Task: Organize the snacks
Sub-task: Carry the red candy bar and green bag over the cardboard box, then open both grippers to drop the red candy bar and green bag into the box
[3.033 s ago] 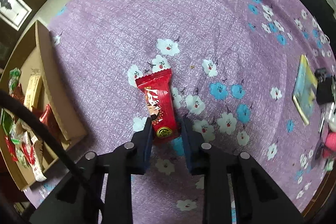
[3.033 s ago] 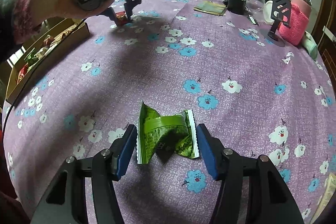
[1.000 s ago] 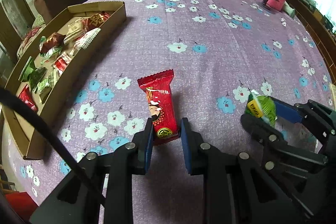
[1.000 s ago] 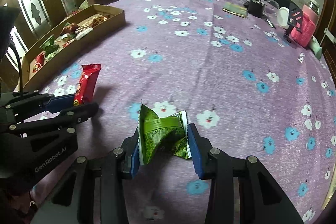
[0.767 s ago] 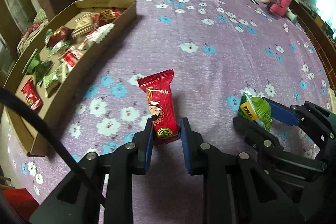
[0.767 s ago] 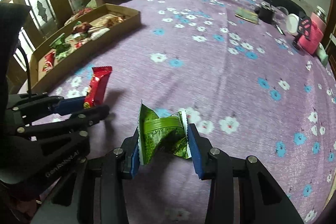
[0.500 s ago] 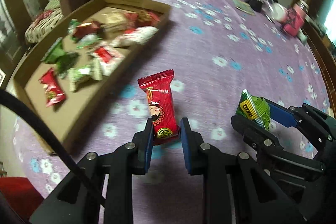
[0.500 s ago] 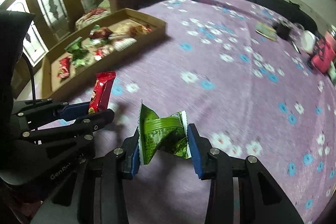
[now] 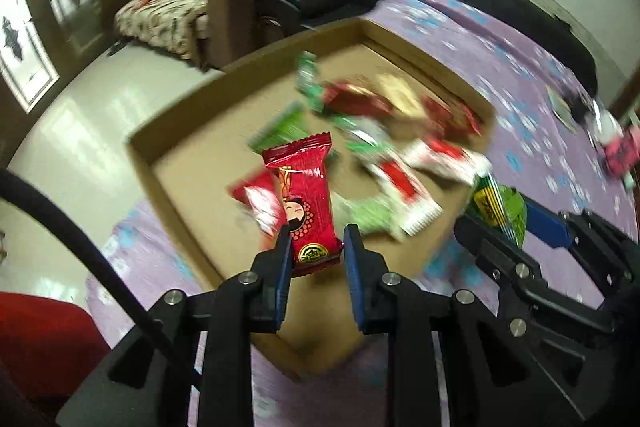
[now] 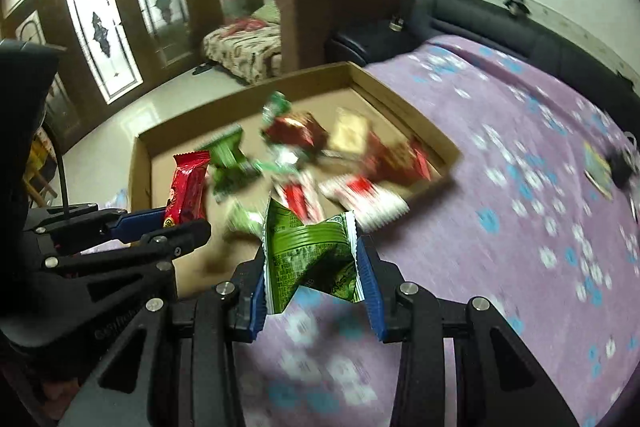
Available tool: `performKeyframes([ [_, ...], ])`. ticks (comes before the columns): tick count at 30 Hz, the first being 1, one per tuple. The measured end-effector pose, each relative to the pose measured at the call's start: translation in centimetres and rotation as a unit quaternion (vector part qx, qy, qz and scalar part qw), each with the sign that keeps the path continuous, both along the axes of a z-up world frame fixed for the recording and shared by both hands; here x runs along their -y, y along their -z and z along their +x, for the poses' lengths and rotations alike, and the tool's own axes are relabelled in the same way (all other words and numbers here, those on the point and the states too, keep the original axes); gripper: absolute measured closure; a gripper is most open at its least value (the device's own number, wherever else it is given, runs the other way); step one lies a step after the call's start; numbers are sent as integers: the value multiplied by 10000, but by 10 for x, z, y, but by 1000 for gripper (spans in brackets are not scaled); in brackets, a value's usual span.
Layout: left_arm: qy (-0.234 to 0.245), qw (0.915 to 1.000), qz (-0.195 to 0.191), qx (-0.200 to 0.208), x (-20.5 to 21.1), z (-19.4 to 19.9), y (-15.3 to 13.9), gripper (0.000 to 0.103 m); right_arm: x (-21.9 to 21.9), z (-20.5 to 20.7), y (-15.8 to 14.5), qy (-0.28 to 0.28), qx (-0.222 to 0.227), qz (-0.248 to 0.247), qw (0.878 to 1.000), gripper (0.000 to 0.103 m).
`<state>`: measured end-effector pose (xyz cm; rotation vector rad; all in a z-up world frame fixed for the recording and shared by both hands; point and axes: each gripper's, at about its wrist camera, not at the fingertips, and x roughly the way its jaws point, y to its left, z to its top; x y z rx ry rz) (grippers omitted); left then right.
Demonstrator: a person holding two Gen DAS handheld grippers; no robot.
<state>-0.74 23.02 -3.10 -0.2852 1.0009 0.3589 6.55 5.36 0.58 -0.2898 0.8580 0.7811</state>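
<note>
My left gripper [image 9: 314, 242] is shut on a red snack packet [image 9: 306, 199] and holds it upright over the near end of a shallow cardboard tray [image 9: 172, 123]. The tray holds several red, green and white snack packets [image 9: 404, 183]. My right gripper [image 10: 311, 267] is shut on a crumpled green snack packet [image 10: 310, 253], just short of the tray's near rim [image 10: 140, 163]. In the right wrist view the left gripper [image 10: 168, 223] with its red packet [image 10: 187, 189] shows at the left. In the left wrist view the right gripper [image 9: 496, 223] carries the green packet [image 9: 498, 205] at the right.
The tray lies at the edge of a table under a purple flowered cloth [image 10: 520, 187]. Beyond it are a pale tiled floor [image 9: 100, 107], a brown armchair [image 10: 340, 11] and a black sofa [image 10: 480, 23]. A small booklet [image 10: 598, 167] and a pink-sleeved bottle [image 9: 620, 151] are far right.
Both grippers have swung left and risen a little with their packets. The tray, earlier off to the left, now lies straight ahead under the red packet. The background is motion-blurred.
</note>
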Motion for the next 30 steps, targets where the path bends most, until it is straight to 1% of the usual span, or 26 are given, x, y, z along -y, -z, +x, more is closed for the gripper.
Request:
performKeyframes([
  [1,-85,9999,60,15,-6,1,-1,76,-7,2,1,-42,-5,-11,10000,64],
  [5,-262,9996,97,-9,-28,6,-2,76,-29,12,7,-125,-120,11,9998,64],
  [10,-440,9989,17,-150,-45,11,8,76,-49,15,13,-237,-225,-28,9995,64],
  [15,-509,9983,-33,-279,-51,18,15,76,-59,16,17,-309,-222,-172,9991,64],
  [22,-608,9978,56,-277,-53,23,15,73,-61,20,18,-312,-205,-240,9990,63],
  [28,-630,9974,191,-306,-51,29,16,66,-59,23,18,-242,-182,-233,9993,61],
  [30,-636,9973,227,-278,-50,29,15,60,-58,25,18,-197,-204,-237,9993,61],
])
